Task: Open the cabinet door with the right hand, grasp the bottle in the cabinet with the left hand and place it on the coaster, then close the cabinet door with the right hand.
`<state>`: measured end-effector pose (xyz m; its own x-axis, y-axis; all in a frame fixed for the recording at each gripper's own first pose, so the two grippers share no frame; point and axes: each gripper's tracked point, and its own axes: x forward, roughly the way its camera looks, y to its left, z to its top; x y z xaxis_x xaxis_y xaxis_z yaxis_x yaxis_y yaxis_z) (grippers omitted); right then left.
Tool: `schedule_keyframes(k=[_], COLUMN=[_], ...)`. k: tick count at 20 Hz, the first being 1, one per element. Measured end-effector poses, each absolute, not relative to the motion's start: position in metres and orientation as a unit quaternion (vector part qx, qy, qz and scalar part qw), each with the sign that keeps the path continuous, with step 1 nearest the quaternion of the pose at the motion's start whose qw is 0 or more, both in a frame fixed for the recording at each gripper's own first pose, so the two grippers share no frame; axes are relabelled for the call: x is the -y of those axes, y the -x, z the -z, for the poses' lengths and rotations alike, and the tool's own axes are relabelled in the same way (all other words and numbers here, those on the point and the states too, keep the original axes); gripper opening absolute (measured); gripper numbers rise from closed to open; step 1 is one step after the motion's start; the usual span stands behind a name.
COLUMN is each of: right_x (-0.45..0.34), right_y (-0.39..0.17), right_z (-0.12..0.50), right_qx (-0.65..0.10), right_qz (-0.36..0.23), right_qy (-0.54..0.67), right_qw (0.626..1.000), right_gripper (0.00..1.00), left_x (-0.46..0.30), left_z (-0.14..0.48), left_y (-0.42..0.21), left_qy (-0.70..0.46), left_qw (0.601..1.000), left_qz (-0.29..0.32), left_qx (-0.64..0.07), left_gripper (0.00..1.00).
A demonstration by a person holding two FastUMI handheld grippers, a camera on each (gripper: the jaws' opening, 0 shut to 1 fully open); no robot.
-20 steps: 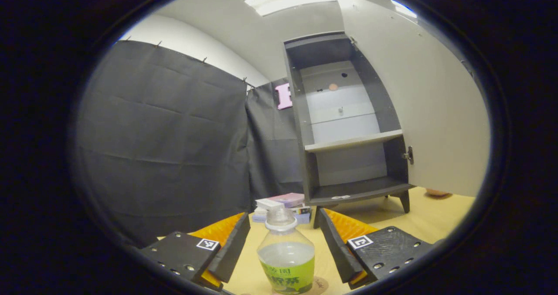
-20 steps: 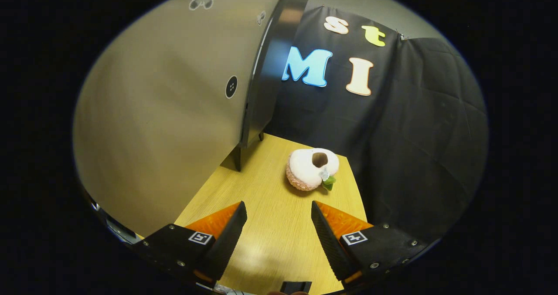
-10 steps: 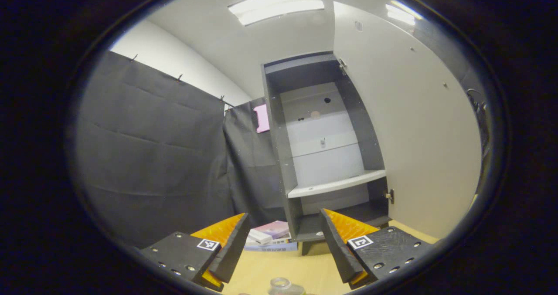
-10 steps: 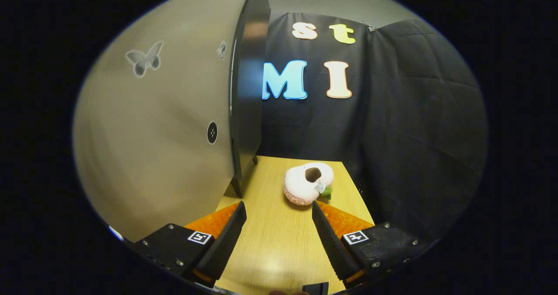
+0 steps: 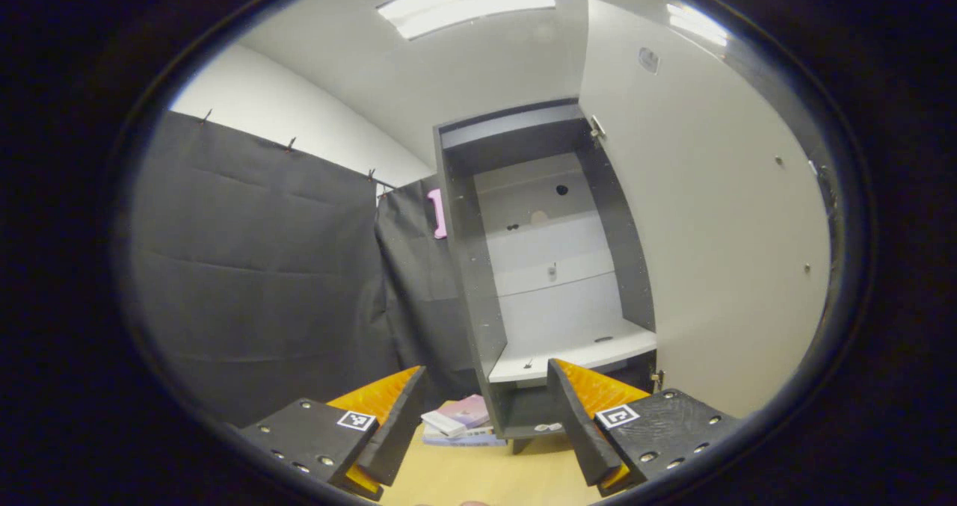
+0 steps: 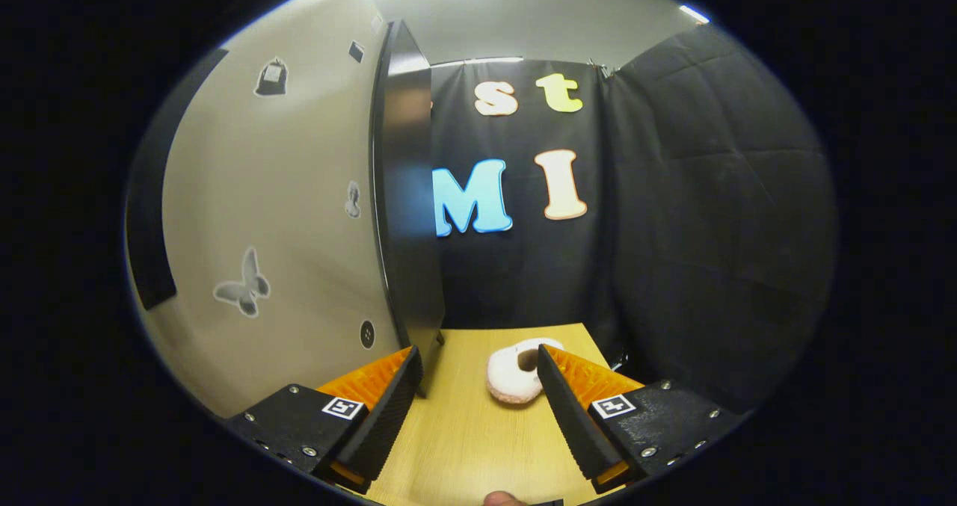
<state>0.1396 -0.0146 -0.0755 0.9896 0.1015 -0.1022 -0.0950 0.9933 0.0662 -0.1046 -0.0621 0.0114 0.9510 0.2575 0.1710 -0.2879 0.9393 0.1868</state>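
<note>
With the cabinet (image 5: 553, 282) standing empty and the bottle out of sight, the wide-open, empty right gripper (image 6: 478, 386), just beside the open cabinet door (image 6: 299, 214), should press flat on its outer face, while the left gripper (image 5: 486, 405), equally spread and empty, keeps clear.

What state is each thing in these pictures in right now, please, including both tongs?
Cabinet door: swung wide open.
Cabinet: open, shelves bare apart from small marks.
Left tongs: open, holding nothing.
Right tongs: open, holding nothing.
Plush toy: lying on the table, untouched.
Books: stacked flat beside the cabinet.
</note>
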Motion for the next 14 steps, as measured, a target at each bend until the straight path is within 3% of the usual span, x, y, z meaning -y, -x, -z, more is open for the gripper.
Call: schedule_keyframes(k=[3, 4, 12, 14], right_x=[0.012, 0.010, -0.021, -0.026], right_y=[-0.134, -0.131, -0.093, -0.090], right_z=[0.019, 0.004, -0.034, -0.031], right_qx=[0.004, 0.016, 0.033, 0.028], right_qz=[-0.062, -0.065, -0.062, -0.056], right_qy=[-0.011, -0.006, -0.003, -0.011], right_qw=[0.998, 0.998, 0.998, 0.998], right_gripper=[0.95, 0.95, 0.94, 0.89], left_x=[0.067, 0.072, 0.078, 0.069], left_z=[-0.017, -0.020, -0.010, -0.012], left_y=[0.095, 0.092, 0.079, 0.076], left_qy=[-0.079, -0.067, -0.051, -0.050], left_qw=[0.986, 0.988, 0.994, 0.995], left_qz=[-0.139, -0.133, -0.095, -0.087], left_qx=[0.038, 0.033, 0.014, 0.016], left_gripper=[0.99, 0.90, 0.91, 0.91])
